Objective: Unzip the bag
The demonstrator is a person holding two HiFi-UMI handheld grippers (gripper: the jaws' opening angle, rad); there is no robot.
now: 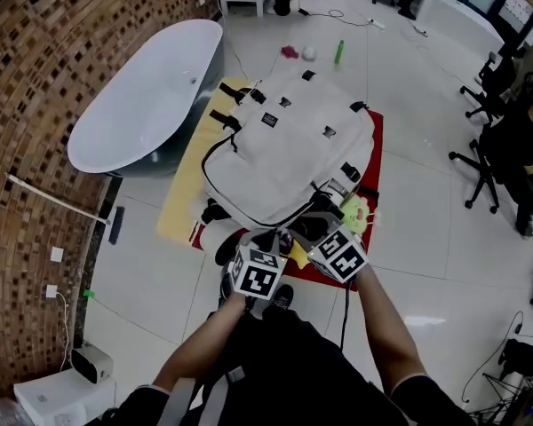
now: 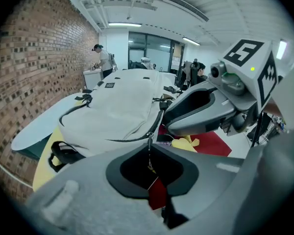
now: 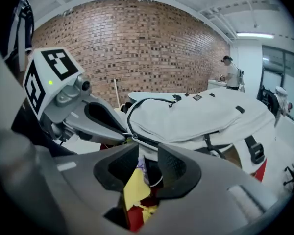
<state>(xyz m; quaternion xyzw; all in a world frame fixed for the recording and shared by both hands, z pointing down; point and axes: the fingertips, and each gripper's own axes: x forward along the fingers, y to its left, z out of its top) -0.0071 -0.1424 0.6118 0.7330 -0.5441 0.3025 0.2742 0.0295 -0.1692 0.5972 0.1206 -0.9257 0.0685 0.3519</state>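
A white backpack (image 1: 284, 149) lies flat on a red mat (image 1: 374, 145), its dark zipper line (image 2: 137, 137) running round the near end. Both grippers meet at that end. My left gripper (image 1: 274, 238) (image 2: 149, 158) has its jaws closed on the thin zipper pull (image 2: 149, 143), which hangs from the slider into the jaw hollow. My right gripper (image 1: 316, 229) (image 3: 146, 168) stands beside it with a gap between its jaws. The bag's white fabric edge (image 3: 143, 153) dips into that gap against one pad. A yellow soft item (image 3: 132, 187) shows under it.
A yellow mat (image 1: 182, 193) lies under the red one. A white bathtub (image 1: 147, 96) stands at the left by the brick wall. A seated person (image 1: 518, 145) and office chairs (image 1: 480, 162) are at the right. Small items (image 1: 309, 53) lie on the floor beyond the bag.
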